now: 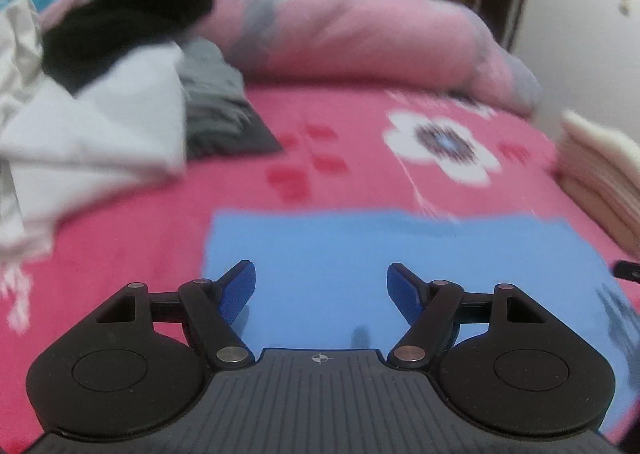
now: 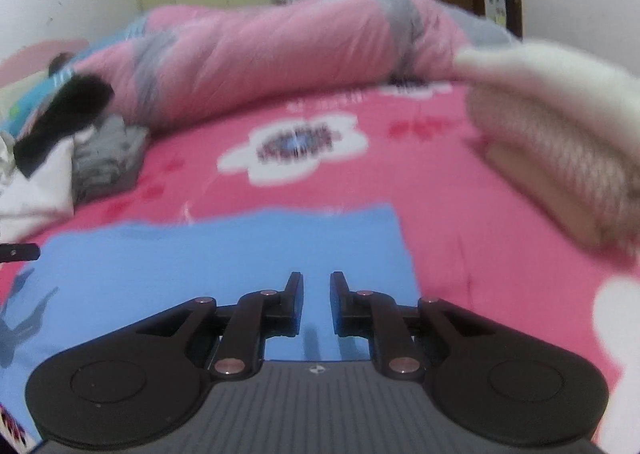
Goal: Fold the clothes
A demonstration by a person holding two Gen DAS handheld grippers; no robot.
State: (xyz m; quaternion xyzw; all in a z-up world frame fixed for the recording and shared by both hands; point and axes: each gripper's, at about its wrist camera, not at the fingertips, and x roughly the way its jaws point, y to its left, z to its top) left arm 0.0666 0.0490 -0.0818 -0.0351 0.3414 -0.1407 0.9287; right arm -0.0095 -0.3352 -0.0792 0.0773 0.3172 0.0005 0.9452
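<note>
1. Bed w/ pink flowered sheet carries everything; both views blurred.
2. Pink-grey quilt bunched along the far edge of the bed.
3. Blue garment lies flat at the near edge, roughly centred, under both claws; its far hem is straight.
4. Clothes pile at the far-left part of the bed: white piece in front, black one on top, grey one on its right side.
5. Cream folded stack near the right edge.
6. Left claw: released, jaws wide apart above the blue garment, nothing btwn them.
7. Right claw: jaws nearly together w/ a narrow gap, blue cloth visible through the gap, nothing pinched; it sits over the garment's right part, near its right hem.
</note>
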